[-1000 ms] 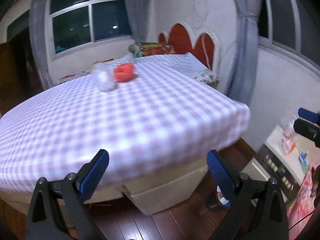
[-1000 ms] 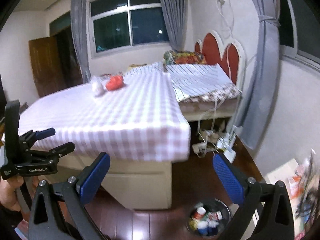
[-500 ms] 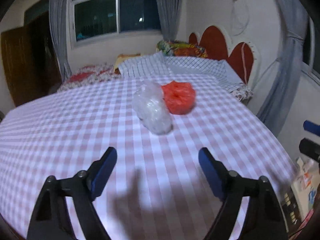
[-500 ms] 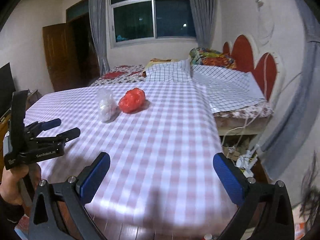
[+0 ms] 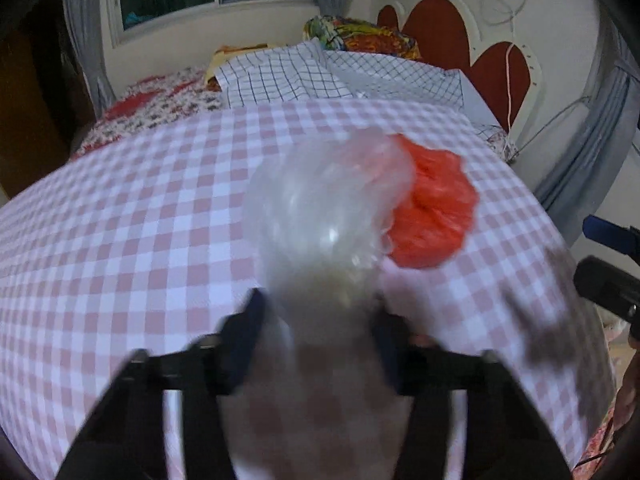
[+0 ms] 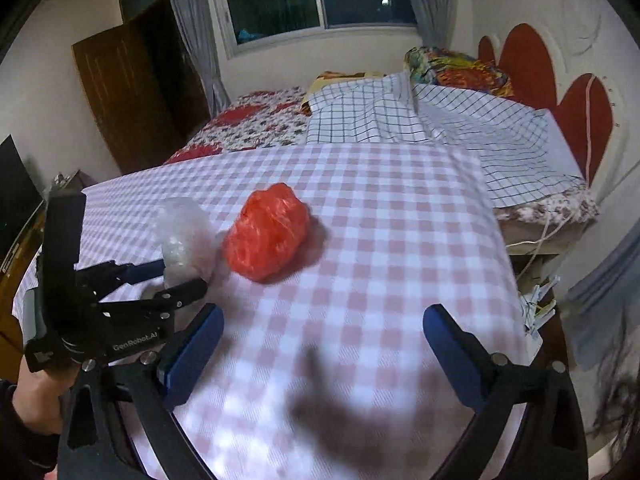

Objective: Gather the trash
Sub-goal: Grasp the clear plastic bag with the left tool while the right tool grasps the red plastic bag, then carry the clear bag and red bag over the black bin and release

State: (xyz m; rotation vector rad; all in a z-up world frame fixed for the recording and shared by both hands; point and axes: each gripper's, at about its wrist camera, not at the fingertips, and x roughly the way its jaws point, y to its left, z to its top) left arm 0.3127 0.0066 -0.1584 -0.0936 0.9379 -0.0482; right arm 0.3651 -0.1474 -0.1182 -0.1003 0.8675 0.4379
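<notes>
A crumpled clear plastic bag [image 5: 324,216] lies on the pink checked bedcover [image 5: 120,240], with a crumpled red plastic bag [image 5: 434,216] touching its right side. My left gripper [image 5: 320,320] has its fingers on both sides of the clear bag's near end; the view is blurred, so contact is unclear. In the right wrist view the left gripper [image 6: 182,276] is at the clear bag [image 6: 184,228], left of the red bag [image 6: 266,236]. My right gripper [image 6: 324,344] is open and empty above the cover, in front of the red bag.
A checked blanket [image 6: 400,116] and a colourful pillow [image 6: 456,68] lie at the bed's head by a red headboard [image 6: 560,92]. Cables [image 6: 536,300] hang off the bed's right side. A wooden door [image 6: 132,96] stands far left.
Both grippers have moved forward over the bed toward the bags. My left gripper's fingers have narrowed and now straddle the clear bag, which was well ahead before.
</notes>
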